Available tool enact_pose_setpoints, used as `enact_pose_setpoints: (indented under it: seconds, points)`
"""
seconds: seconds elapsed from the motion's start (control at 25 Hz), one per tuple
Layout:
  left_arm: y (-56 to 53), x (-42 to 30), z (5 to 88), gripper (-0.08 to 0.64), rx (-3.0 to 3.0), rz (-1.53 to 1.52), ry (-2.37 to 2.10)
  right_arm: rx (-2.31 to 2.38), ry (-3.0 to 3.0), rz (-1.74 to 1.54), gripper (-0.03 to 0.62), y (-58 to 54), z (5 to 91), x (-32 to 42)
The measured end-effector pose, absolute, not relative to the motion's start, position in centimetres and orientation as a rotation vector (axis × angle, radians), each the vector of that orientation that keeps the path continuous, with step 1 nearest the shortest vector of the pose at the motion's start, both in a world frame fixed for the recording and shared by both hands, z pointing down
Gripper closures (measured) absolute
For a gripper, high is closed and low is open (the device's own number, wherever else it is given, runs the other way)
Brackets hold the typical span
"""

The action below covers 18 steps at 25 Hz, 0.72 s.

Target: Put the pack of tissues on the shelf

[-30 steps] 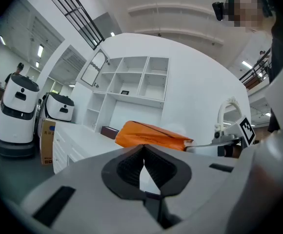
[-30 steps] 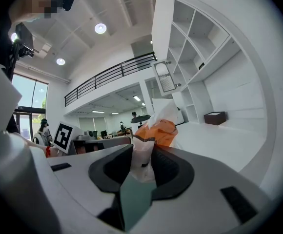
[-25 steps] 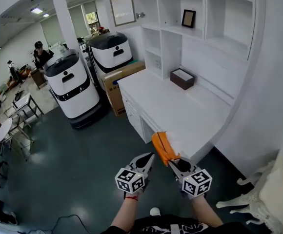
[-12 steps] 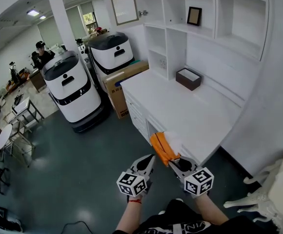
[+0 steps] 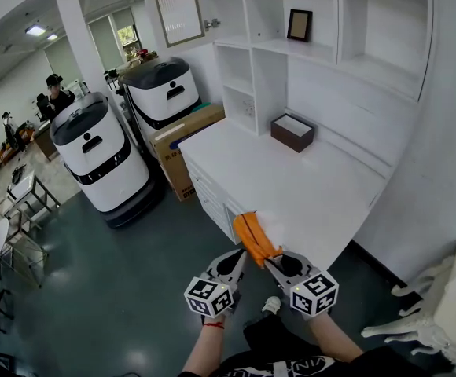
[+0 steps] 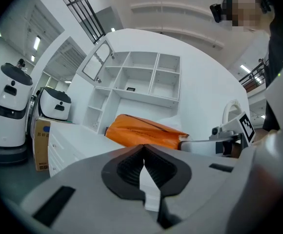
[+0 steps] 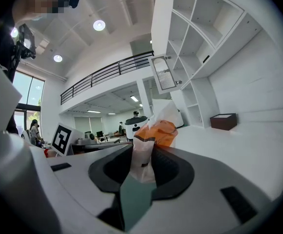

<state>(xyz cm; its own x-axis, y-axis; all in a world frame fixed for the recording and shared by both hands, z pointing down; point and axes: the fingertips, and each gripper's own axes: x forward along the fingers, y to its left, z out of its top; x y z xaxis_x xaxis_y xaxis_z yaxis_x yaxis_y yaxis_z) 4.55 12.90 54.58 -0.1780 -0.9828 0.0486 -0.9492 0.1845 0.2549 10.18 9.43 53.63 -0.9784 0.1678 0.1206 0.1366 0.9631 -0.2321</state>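
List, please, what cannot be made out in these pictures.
- Head view: the near end of the orange plastic pack of tissues is hidden inside the right tongs; its print is too small to read.
- Head view: the small dark-framed picture is too small to tell what it shows.
- Head view: what fills the dark brown open box is too small to tell.
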Motion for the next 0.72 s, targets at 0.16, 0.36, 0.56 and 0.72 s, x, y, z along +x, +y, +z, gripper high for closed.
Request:
enact_pose_setpoints:
  seconds: [0.16,0.36,0.56,0.72]
  points:
    - [9.2,2.1,54.6,0.552,1.911,-0.244,-2.212,-0.18,-2.988,0.312,0.482,6.3,53.5,7.9]
    - [4.0,-0.4,54.2,0.552,1.99,-0.201,-2.136,-0.059,-3.003,0.334,0.482,1.2,52.9,5.2]
    - [-0.8,-3.4,52.3,0.552,2.052,-0.191,-2.083,0.036,-3.023,0.347,0.482,-3.1,50.6,2.4]
    - [-4.5,-5.3,50.2,0.552,2.121,-0.229,-2.05,0.105,-3.043,0.356,0.482,-6.3,48.7,0.5]
